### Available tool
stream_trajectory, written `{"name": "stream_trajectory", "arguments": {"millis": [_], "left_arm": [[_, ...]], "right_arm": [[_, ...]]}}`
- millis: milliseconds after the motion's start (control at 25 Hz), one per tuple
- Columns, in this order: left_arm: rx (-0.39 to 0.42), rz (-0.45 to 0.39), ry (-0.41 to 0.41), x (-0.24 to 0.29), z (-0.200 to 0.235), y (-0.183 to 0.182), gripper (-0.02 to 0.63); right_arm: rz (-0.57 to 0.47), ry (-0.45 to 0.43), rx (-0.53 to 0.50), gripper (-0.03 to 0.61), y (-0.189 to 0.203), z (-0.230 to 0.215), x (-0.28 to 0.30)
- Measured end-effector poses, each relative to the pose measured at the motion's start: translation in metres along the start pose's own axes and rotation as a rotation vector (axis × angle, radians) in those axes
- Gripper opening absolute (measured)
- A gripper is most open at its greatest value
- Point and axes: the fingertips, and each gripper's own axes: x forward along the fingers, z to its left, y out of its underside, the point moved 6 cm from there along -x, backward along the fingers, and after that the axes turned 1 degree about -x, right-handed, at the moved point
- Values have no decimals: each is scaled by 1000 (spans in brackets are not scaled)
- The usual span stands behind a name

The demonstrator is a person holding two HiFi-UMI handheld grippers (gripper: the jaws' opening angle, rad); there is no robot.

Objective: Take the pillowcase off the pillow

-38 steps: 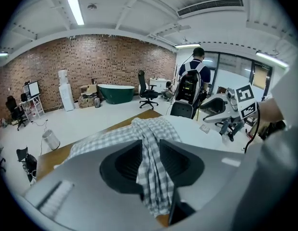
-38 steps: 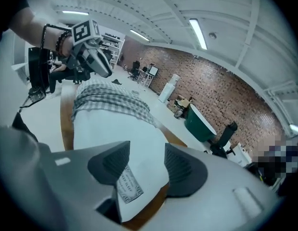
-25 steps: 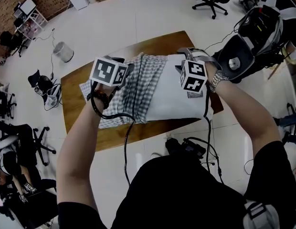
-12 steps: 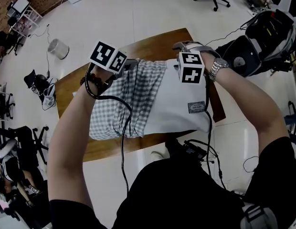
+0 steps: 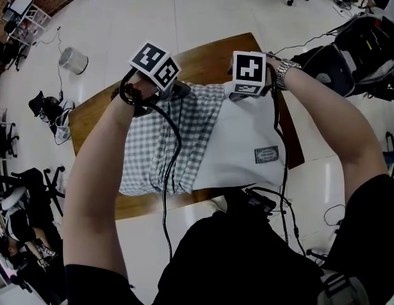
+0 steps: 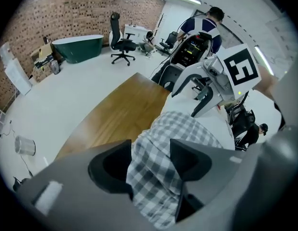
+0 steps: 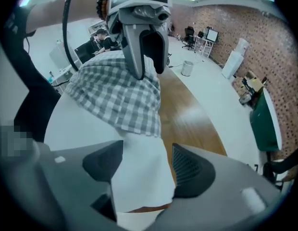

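Fingers of the left gripper (image 6: 150,160) opening, checked pillowcase (image 5: 146,157) bunched between them; right gripper (image 7: 144,165) opening too, white pillow (image 5: 238,138) corner between its fingers, tabletop (image 7: 187,119) just beyond.

Colour findings: bedding and table.
We record a grey-and-white checked pillowcase (image 5: 156,151), a plain white pillow (image 5: 238,138) with a small dark label (image 5: 266,155), a brown wood-grain table (image 5: 95,116) and an off-white floor (image 5: 184,18).
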Motion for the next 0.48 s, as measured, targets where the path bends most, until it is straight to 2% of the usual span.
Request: {"name": "stream_trajectory", "arguments": {"millis": [80,200,280,360,440,480], "left_arm": [[-17,38,16,15,4,5,252],[-48,68,27,29,12,9,191],[-63,73,16,33,17,11,143],[-77,59,-9,31,21,10,82],[-91,37,-46,23,26,8,22],[-95,31,-66,18,28,8,19]], "right_arm": [[12,-51,39,318,5,-1,13],[10,-122,108,305,15,0,31],[-5,-178,160,226,20,2,37],[-20,-205,192,108,22,5,36],[-34,-177,178,23,22,8,27],[-39,-148,157,15,21,10,21]]}}
